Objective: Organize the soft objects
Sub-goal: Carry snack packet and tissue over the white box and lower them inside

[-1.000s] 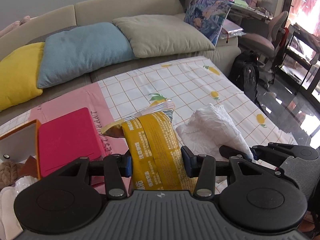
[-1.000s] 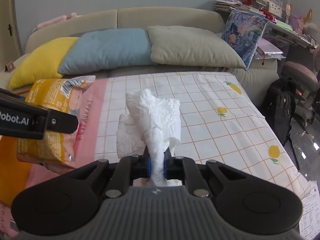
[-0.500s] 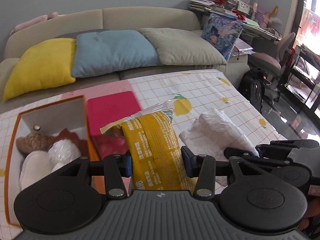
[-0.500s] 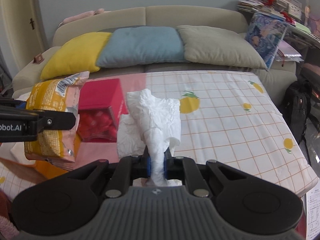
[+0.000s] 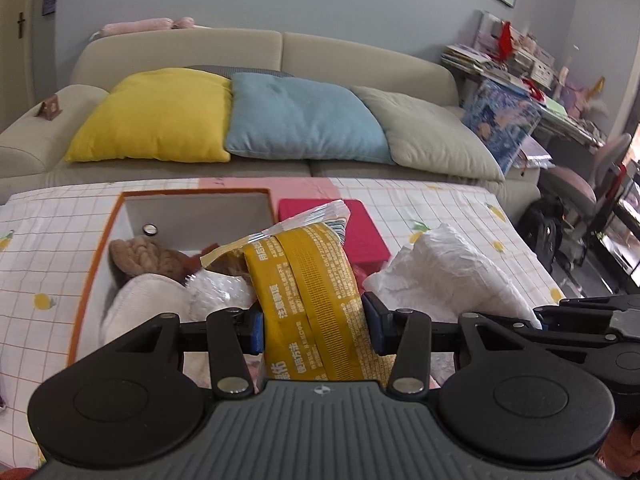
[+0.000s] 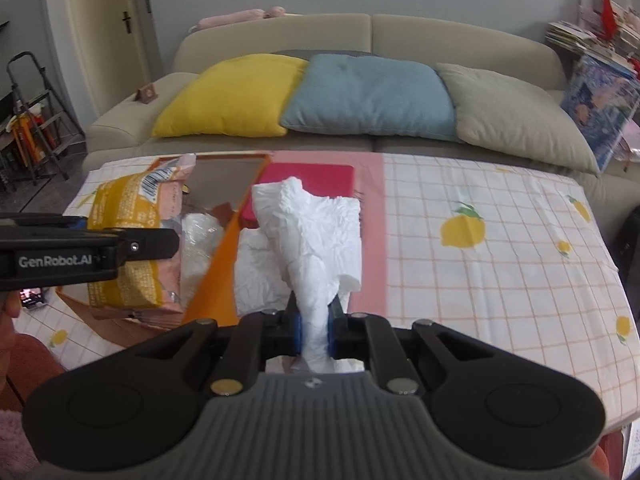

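Left gripper (image 5: 312, 326) clamps the yellow snack bag (image 5: 310, 300) above the orange box (image 5: 116, 216) near the tabletop's (image 6: 500, 248) far left corner; alongside, right gripper (image 6: 314, 334) pinches white tissue (image 6: 316, 240), hanging clear of the cloth.

Snack bag (image 5: 308, 292): glossy yellow plastic film w/ crinkled silvery seal at top. Tissue (image 6: 316, 240): white paper, matt, creased and rough. Grippers' bodies matt black plastic, ribbed grey top; pads (image 5: 256, 326) blue, prob. rubber; shiny metal pins. Box (image 5: 192, 208): smooth card, matt white inside, orange rim. Inside it: brown chunky knit (image 5: 140, 254), pale fleecy cloth, clear glossy wrap. Tablecloth (image 6: 480, 216): matt woven cloth. Cushions (image 5: 304, 116): matt, soft fabric.
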A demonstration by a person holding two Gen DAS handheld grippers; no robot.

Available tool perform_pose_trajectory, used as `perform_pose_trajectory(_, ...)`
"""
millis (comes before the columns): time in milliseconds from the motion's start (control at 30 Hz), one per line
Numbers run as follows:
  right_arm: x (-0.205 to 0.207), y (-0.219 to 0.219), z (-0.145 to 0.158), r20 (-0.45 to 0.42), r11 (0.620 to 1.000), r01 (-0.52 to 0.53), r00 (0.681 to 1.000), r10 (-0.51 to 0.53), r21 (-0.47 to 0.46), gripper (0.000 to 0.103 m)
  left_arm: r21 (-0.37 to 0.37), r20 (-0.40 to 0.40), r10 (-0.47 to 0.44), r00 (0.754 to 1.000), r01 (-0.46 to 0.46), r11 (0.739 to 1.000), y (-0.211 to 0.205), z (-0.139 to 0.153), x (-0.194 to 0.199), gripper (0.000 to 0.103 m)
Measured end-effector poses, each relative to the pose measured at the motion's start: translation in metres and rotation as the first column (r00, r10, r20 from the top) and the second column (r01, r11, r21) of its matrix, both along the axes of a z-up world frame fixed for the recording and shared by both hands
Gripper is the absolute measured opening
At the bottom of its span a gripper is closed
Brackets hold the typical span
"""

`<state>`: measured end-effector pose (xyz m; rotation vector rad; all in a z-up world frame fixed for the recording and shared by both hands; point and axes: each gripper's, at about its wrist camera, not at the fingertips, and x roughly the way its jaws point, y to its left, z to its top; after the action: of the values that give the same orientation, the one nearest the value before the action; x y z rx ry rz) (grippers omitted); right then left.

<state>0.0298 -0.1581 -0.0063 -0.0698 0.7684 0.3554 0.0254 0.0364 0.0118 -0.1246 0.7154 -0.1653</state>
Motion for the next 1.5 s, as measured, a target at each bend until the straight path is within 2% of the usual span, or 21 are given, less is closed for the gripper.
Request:
perform_pose_trajectory(200, 0.018, 0.036, 0.013, 0.038, 0.998, -0.061, 0.997, 0.061, 0.016, 0.009, 0.022, 0.022, 0.060, 0.998, -0.060, 0.998, 0.029, 0.003, 0.009, 0.053)
perform_pose_trajectory(500, 0.064, 0.086, 0.026, 0.063, 0.989, -0.114, 0.992, 0.108, 0.099, 0.009, 0.085, 0.023, 0.126, 0.992, -0.128, 0.988, 0.068, 0.002, 0.040, 0.053)
perform_pose_trajectory(633, 0.090, 0.108, 0.025, 0.041, 0.984, -0.117, 0.993, 0.113, 0.136, 0.009, 0.070, 0.001, 0.153, 0.988, -0.153, 0.986, 0.094, 0.002, 0.063, 0.053)
perform_pose_trajectory(767, 0.116, 0.128, 0.018, 0.032, 0.985, -0.114, 0.993, 0.111, 0.128, 0.009, 0.041, -0.032, 0.159, 0.987, -0.158, 0.987, 0.117, -0.001, 0.090, 0.053)
perform_pose_trajectory(833, 0.129, 0.140, 0.011, 0.026, 0.987, -0.119, 0.993, 0.117, 0.109, 0.009, 0.037, -0.057, 0.145, 0.988, -0.143, 0.989, 0.121, -0.006, 0.102, 0.053)
perform_pose_trajectory(1000, 0.160, 0.166, -0.018, -0.010, 0.986, -0.168, 0.986, 0.168, 0.011, 0.009, 0.090, -0.115, 0.109, 0.987, -0.099, 0.991, 0.119, -0.030, 0.130, 0.053)
perform_pose_trajectory(1133, 0.186, 0.182, -0.045, -0.072, 0.975, -0.212, 0.976, 0.207, -0.070, 0.009, 0.101, -0.180, 0.087, 0.980, -0.070, 0.992, 0.118, -0.056, 0.147, 0.053)
perform_pose_trajectory(1333, 0.200, 0.203, -0.079, -0.110, 0.923, -0.316, 0.948, 0.298, -0.220, 0.009, 0.111, -0.262, 0.069, 0.963, -0.041, 0.993, 0.119, -0.089, 0.161, 0.053)
perform_pose_trajectory(1433, 0.203, 0.210, -0.088, -0.133, 0.897, -0.358, 0.933, 0.334, -0.259, 0.009, 0.110, -0.290, 0.066, 0.955, -0.035, 0.993, 0.124, -0.099, 0.165, 0.053)
perform_pose_trajectory(1500, 0.206, 0.214, -0.094, -0.149, 0.882, -0.379, 0.925, 0.350, -0.279, 0.009, 0.137, -0.290, 0.065, 0.955, -0.026, 0.990, 0.123, -0.101, 0.166, 0.053)
